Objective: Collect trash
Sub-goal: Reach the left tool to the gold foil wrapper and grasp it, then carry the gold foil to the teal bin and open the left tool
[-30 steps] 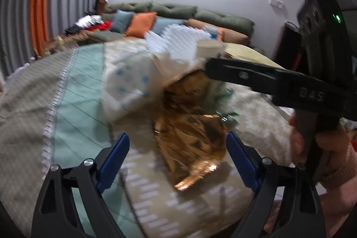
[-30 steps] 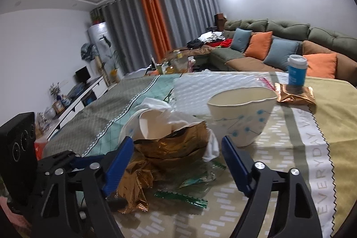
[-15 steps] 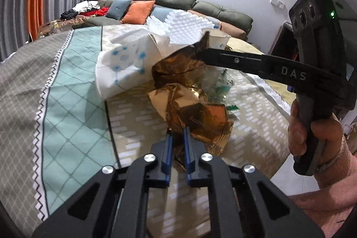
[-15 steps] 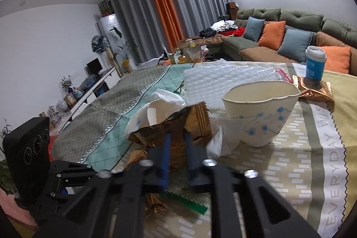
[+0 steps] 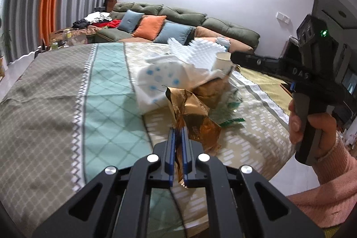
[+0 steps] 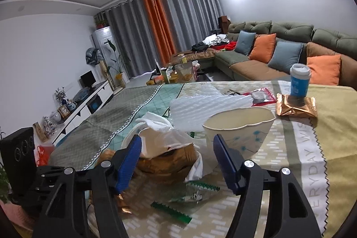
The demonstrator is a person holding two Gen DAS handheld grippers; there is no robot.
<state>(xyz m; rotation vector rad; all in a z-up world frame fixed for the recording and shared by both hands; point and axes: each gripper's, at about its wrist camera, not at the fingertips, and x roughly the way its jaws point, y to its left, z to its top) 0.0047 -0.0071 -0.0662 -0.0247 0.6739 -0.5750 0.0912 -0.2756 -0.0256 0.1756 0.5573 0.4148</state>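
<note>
The left gripper was wide open a second ago; now it is pinched shut on the gold foil wrapper, low in the middle of the frame. The right gripper has just been opening, its jaws standing apart around the crumpled trash pile. Just right sits a dotted paper bowl on the tablecloth.

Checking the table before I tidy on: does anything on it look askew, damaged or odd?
Yes. A paper cup lies tipped on its side in a heap of crumpled tissue and gold foil. The bowl beside it has a dented, wavy rim. A lidded blue cup stands on a foil packet, not on the cloth.
</note>
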